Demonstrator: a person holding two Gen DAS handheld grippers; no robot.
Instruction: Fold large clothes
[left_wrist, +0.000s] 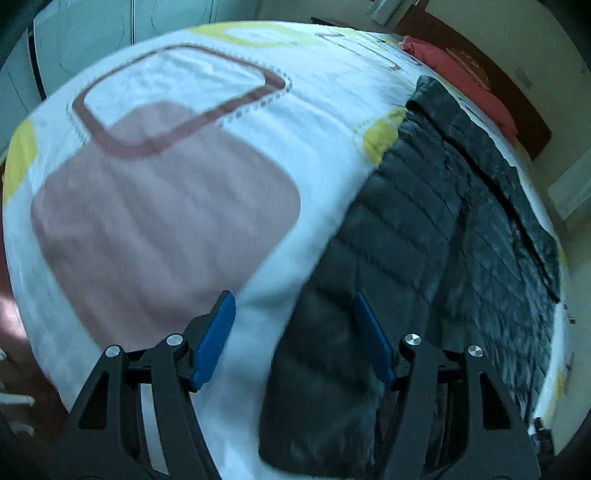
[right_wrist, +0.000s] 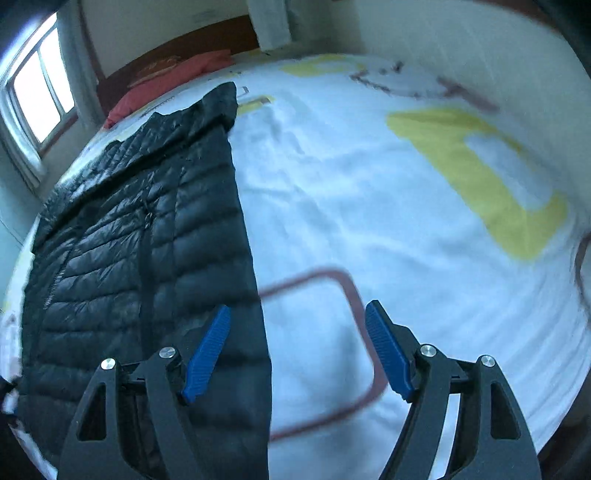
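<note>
On the bed, white sheet with pink and yellow shapes, left tool hangs with fingers spread apart, nothing between them, over the near edge of the black puffer jacket. Jacket lies flat along the bed's side, reaching toward a red pillow. Right tool also spread wide, empty, straddling the jacket's straight edge and bare sheet. Window far left in right view.
</note>
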